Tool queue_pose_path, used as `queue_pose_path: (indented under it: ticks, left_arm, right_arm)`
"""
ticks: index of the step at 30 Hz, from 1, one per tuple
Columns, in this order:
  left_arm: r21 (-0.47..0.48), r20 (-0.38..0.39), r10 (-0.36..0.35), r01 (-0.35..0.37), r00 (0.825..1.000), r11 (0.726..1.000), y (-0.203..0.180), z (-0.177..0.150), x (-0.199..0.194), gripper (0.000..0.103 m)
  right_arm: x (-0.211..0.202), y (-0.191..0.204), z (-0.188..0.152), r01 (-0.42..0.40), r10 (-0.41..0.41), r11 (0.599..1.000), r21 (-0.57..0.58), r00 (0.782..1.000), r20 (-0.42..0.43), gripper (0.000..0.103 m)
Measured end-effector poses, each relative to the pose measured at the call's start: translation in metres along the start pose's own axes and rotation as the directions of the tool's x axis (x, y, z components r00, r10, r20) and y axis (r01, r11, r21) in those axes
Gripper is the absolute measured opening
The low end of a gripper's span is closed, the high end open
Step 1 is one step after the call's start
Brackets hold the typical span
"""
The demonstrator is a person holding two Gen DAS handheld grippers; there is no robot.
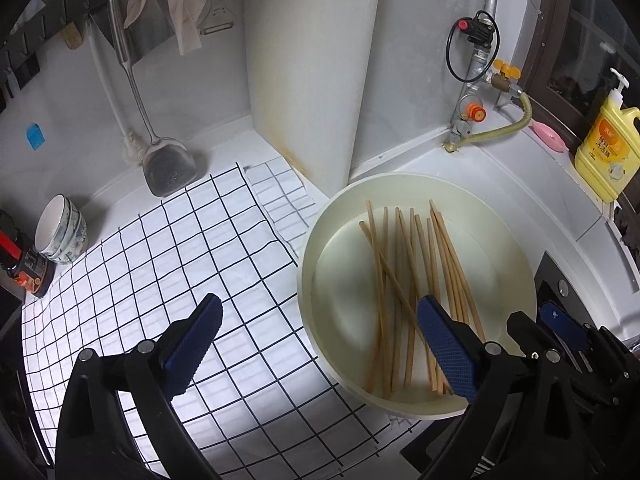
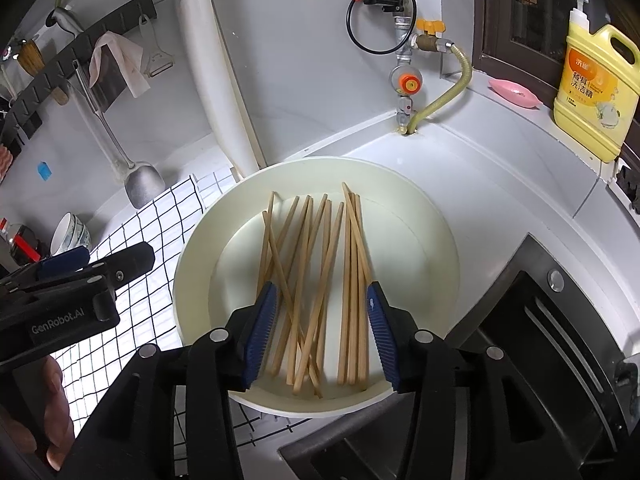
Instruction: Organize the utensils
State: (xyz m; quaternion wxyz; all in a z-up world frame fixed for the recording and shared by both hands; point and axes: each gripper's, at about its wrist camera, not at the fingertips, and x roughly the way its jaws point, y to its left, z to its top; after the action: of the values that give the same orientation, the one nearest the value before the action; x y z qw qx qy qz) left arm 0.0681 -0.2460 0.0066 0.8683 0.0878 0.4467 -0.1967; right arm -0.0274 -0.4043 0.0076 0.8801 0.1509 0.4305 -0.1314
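Observation:
Several wooden chopsticks (image 1: pixel 404 280) lie loose and crossed in a round cream basin (image 1: pixel 316 248) on the counter; they also show in the right wrist view (image 2: pixel 316 276), inside the basin (image 2: pixel 436 232). My left gripper (image 1: pixel 320 320) is open and empty, hovering over the checked cloth at the basin's left rim, its right finger over the basin. My right gripper (image 2: pixel 322 300) is open and empty, just above the near ends of the chopsticks. The left gripper shows at the left of the right wrist view (image 2: pixel 100 260).
A white cloth with a black grid (image 1: pixel 180 280) covers the counter on the left. Stacked bowls (image 1: pixel 60 228) and a dark jar (image 1: pixel 24 272) stand at far left. A metal spatula (image 1: pixel 168 160) hangs on the wall. A yellow soap bottle (image 2: pixel 596 80) and a black stove (image 2: pixel 540 360) are on the right.

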Motion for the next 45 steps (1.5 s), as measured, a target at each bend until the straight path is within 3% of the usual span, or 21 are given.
queue_pose_path:
  ticks: [20,39,45]
  left_arm:
    - [-0.009,0.029,0.026,-0.026,0.999,1.000,0.004,-0.001,-0.014,0.097]
    - [-0.044,-0.008,0.085,-0.085,0.996,0.995,0.013,-0.003,-0.015,0.097]
    - [-0.030,-0.015,0.073,-0.073,0.997,0.997,0.011,-0.004,-0.015,0.097]
  right_arm:
    - [-0.008,0.002,0.001,0.007,-0.007,1.000,0.003,1.000,0.000,0.067]
    - [-0.011,0.006,-0.001,0.005,-0.005,1.000,-0.005,1.000,-0.006,0.068]
    - [-0.012,0.006,-0.002,0.005,-0.005,1.000,-0.008,1.000,-0.003,0.068]
